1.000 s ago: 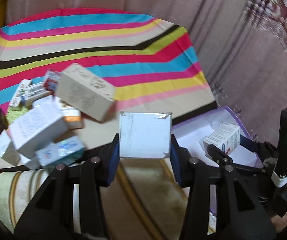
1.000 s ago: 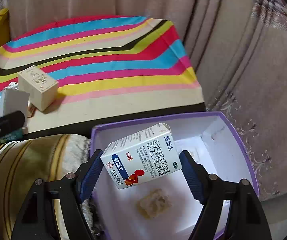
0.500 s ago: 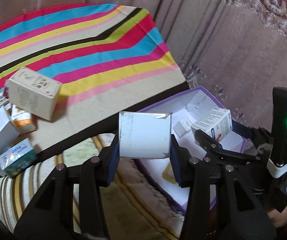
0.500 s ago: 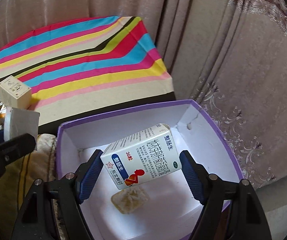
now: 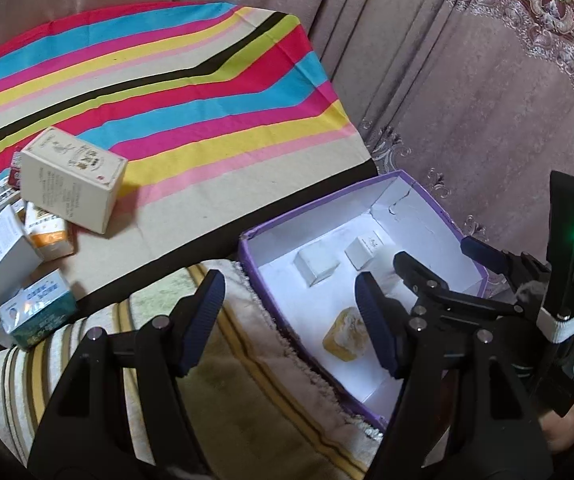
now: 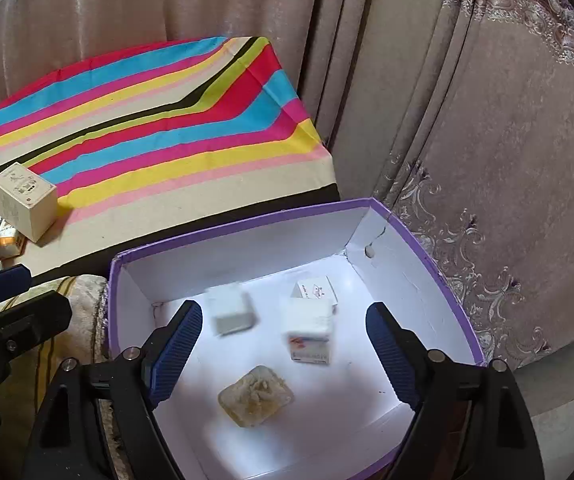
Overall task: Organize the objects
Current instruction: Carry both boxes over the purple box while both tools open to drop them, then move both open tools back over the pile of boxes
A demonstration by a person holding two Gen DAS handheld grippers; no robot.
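The purple box (image 6: 419, 240) sits below both grippers, with two small cartons (image 6: 311, 328) blurred inside. The left gripper (image 5: 287, 316) and right gripper (image 6: 283, 340) are opening, holding nothing. Remaining cartons (image 5: 71, 180) lie on the striped cloth (image 5: 207, 92) to the left, nearer the left gripper. Only the left view shows that heap whole.

- My left gripper (image 5: 287, 320) tilts downward at the near left edge of the purple box (image 5: 439, 206), its jaws opening with nothing between them.
- My right gripper (image 6: 283, 344) tilts down over the inside of that box, jaws opening, pads touching nothing.
- From my left camera, my right gripper (image 5: 435, 256) reaches over the box's right side, my hand (image 5: 563, 428) behind it.
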